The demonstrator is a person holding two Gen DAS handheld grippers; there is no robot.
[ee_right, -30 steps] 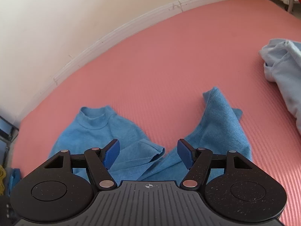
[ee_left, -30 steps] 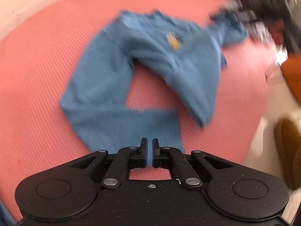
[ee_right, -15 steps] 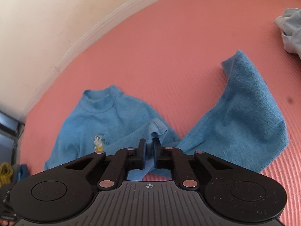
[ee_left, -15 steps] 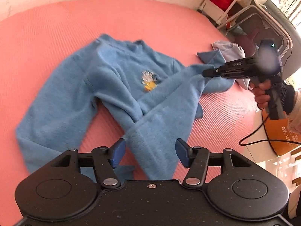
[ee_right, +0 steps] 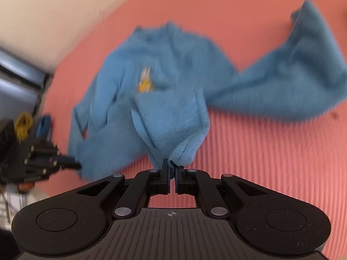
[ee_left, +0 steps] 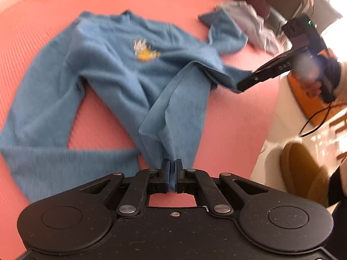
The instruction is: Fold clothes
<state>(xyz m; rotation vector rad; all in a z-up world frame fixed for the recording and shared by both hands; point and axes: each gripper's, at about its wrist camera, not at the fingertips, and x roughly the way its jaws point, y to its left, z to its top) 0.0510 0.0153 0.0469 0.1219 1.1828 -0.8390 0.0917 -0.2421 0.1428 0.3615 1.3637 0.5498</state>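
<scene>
The fuzzy blue knit sweater lies on the pink ribbed mat; left gripper jaws pinch its near hem, right gripper jaws pinch a folded edge.

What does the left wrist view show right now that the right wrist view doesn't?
Only the left wrist view shows the pale grey garment beyond the far sleeve, the hand holding the right gripper, and a brown slipper. Only the right wrist view shows the cream wall and the left gripper from outside. Both show the blue sweater with its yellow emblem on the pink mat, each gripper shut on its fabric.
</scene>
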